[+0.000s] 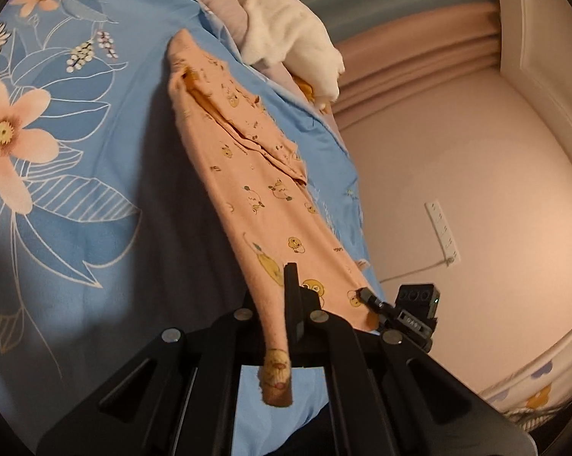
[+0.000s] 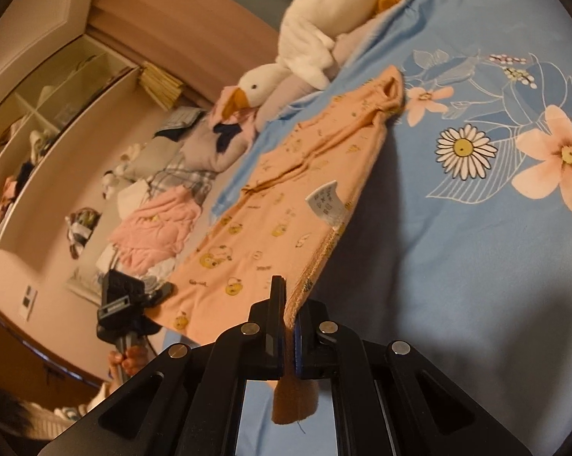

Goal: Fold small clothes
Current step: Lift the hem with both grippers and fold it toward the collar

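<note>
The left gripper (image 1: 282, 304) and right gripper (image 2: 288, 304) each have their jaws clamped on a near corner of the peach duck-print garment (image 1: 255, 190), lifting that edge. From there it stretches toward 12 o'clock, its far end on the blue floral bedspread (image 1: 77, 152). A white plush goose (image 2: 316, 38) lies beyond, at 12 o'clock.

Peach duck-print garment (image 2: 286, 205) — blue floral bedspread (image 2: 457, 247).

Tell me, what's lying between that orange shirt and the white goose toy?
In the right wrist view, only a strip of blue flowered bedsheet separates the orange shirt from the white goose toy. The left wrist view shows the same.
</note>
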{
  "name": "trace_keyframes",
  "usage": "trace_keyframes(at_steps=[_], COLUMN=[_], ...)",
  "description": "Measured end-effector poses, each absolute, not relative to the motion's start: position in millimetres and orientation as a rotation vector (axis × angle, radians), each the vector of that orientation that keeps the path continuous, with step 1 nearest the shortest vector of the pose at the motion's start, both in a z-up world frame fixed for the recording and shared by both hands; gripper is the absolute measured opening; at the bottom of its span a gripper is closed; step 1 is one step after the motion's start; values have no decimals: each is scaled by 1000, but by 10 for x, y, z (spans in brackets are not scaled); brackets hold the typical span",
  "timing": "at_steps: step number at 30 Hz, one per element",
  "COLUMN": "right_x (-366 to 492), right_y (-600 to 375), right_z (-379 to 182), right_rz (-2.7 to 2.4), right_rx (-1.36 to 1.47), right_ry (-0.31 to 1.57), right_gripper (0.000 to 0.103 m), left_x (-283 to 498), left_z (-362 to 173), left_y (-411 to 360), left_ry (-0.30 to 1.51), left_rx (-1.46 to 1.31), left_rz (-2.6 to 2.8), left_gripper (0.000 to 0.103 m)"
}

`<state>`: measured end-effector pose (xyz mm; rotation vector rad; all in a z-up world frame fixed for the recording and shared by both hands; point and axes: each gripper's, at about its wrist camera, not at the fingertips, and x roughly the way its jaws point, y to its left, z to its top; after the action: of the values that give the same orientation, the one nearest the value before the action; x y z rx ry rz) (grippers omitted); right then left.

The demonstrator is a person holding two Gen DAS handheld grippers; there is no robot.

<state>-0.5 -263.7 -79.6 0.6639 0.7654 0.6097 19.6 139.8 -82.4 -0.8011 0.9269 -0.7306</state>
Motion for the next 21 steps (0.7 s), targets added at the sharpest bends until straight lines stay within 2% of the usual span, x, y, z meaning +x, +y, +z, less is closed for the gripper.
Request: trace_keyframes(at_steps=[12, 21], right_x=[-65, 534], right_y=[-2698, -2758], right_z=[-627, -440], right_rz=[635, 630], right_rx=[644, 708], right_ry=[748, 705], right_gripper=[5, 5], left_x=[171, 936], left_z=[-718, -669], left_y=[1429, 1498], left_ry=[921, 871], left_rx=[-864, -970], left_rz=[-773, -723], left_gripper=[0, 0])
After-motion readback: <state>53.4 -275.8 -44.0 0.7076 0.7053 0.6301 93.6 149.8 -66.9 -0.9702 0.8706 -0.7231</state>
